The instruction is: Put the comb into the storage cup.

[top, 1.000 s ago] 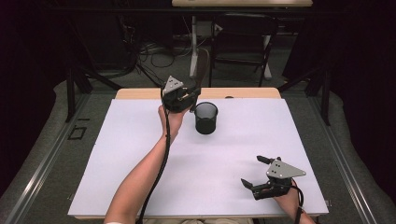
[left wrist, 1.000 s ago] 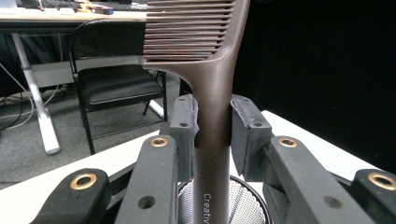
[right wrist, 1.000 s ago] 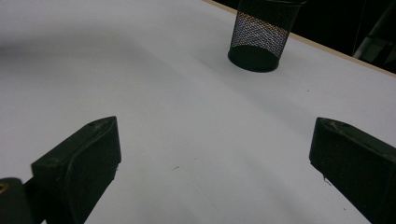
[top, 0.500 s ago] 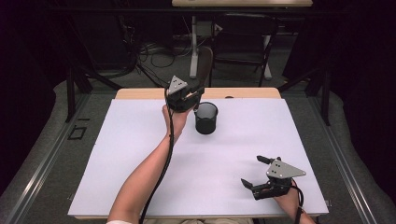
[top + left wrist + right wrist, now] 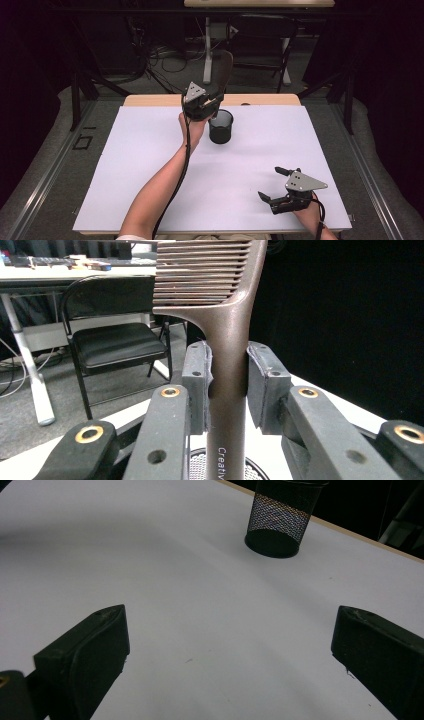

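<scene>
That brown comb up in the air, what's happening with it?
A person's left gripper is clamped on the handle of the brown comb, holding it upright with the teeth on top. It sits right above a black mesh cup on the white table, so it looks about to go in. The right gripper rests open near the table's front edge, holding nothing.

Spread fingers (image 5: 85,655), mesh cup (image 5: 281,517), white table (image 5: 150,555)
</scene>
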Tool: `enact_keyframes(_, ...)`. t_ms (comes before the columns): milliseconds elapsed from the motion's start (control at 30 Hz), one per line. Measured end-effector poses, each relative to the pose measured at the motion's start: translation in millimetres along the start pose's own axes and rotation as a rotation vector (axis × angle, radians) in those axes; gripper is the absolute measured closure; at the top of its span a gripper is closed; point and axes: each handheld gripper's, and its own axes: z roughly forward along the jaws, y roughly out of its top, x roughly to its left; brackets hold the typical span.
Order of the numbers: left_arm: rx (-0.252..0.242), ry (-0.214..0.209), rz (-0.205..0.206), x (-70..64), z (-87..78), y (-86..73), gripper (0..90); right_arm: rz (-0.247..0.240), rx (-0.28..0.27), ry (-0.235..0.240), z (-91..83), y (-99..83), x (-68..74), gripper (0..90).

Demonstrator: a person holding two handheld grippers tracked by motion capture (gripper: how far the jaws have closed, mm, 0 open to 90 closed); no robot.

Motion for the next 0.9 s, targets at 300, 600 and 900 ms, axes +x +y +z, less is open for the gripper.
enact_keyframes(300, -0.004, -0.008, -0.006, 1.2, 4.2, -2.7, 72.6, -0.001, -0.001, 0.000, -0.8, 0.2, -0.3, 1.7)
enact_keyframes(600, -0.026, -0.016, -0.006, 2.0, 5.5, -4.3, 72.6, -0.004, -0.002, 0.001, 0.0, 0.5, 0.5, 1.7)
enact_keyframes(900, -0.054, -0.016, -0.024, 4.7, 9.6, -9.6, 72.6, 0.001, -0.001, 0.001, 0.3, 0.1, 0.6, 1.7)
